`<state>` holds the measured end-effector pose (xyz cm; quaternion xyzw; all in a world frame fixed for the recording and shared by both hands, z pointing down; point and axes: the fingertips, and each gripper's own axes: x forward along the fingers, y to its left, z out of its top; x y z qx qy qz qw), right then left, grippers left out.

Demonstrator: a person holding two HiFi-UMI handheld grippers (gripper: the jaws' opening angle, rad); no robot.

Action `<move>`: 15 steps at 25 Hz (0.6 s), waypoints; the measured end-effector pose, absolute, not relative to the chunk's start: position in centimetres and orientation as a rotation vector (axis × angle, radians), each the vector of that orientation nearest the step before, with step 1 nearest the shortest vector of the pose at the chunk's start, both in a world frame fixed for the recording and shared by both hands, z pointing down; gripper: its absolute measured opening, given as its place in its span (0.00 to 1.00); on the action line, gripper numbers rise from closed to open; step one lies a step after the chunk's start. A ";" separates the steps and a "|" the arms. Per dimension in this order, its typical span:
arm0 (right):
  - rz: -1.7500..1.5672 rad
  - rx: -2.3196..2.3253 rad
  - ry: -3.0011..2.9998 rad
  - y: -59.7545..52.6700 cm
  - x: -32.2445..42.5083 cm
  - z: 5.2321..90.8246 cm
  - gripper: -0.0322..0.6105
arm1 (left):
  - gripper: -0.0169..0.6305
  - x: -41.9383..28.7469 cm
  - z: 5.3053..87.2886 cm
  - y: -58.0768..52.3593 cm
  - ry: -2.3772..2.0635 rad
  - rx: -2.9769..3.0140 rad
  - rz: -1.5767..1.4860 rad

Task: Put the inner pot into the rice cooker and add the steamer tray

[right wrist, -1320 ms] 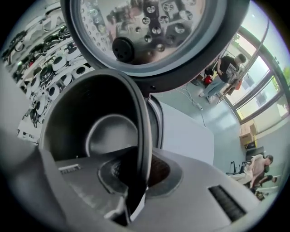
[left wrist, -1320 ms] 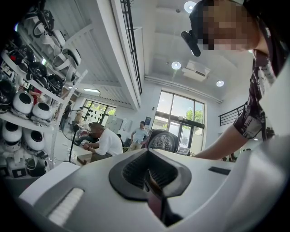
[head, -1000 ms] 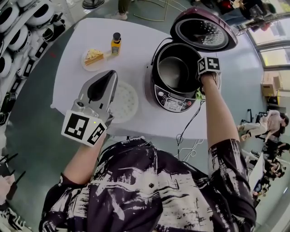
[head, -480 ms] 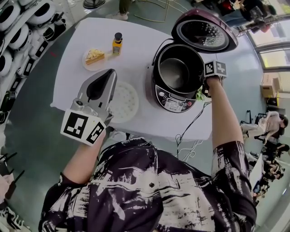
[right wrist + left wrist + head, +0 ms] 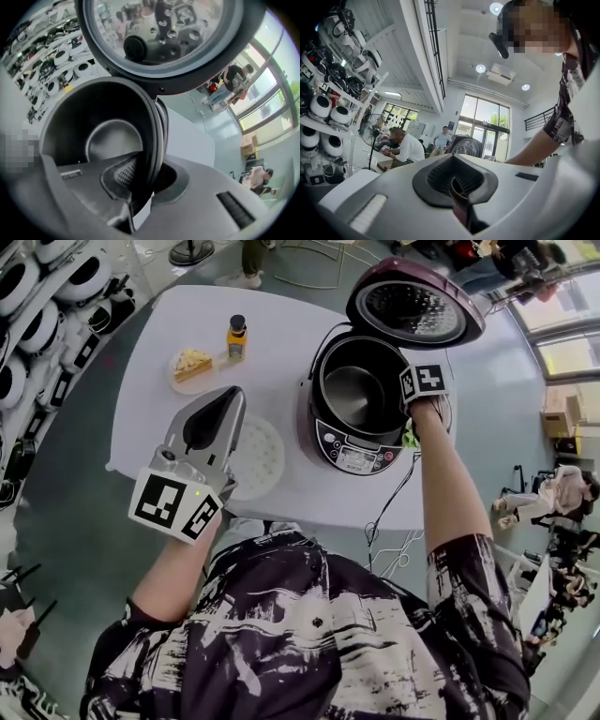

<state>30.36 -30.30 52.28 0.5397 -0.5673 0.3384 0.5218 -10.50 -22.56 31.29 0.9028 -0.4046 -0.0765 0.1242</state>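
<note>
The white tabletop (image 5: 281,324) carries the rice cooker (image 5: 352,454), lid open, with the inner pot (image 5: 354,395) inside. The steamer tray (image 5: 262,454) lies at its 8 o'clock, beneath the left gripper (image 5: 223,401) — closed, empty. The right gripper (image 5: 143,183) clamps the pot's rim at 4 o'clock.

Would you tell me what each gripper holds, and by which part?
The right gripper grips the inner pot by its rim; the left gripper holds nothing.

I see the dark inner pot (image 5: 354,390) upright inside the maroon rice cooker (image 5: 349,454), lid (image 5: 412,306) raised open. The white perforated steamer tray (image 5: 255,456) lies flat on the table (image 5: 281,324), just left of the cooker.
</note>
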 end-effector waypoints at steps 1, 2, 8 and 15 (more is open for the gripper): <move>0.762 1.281 -1.327 -30.3 30.3 52.2 0.09 | 0.03 -10.3 31.1 -22.6 -1.173 2.635 -0.226; 0.725 1.267 -1.309 -30.3 30.3 52.2 0.10 | 0.03 -10.0 31.0 -22.6 -1.167 2.639 -0.228; 0.870 1.274 -1.470 -30.1 30.3 52.1 0.11 | 0.03 -9.0 30.8 -22.4 -1.148 2.647 -0.231; 1.136 1.380 -1.657 -29.3 30.4 51.7 0.12 | 0.03 -8.0 30.8 -22.3 -1.138 2.654 -0.221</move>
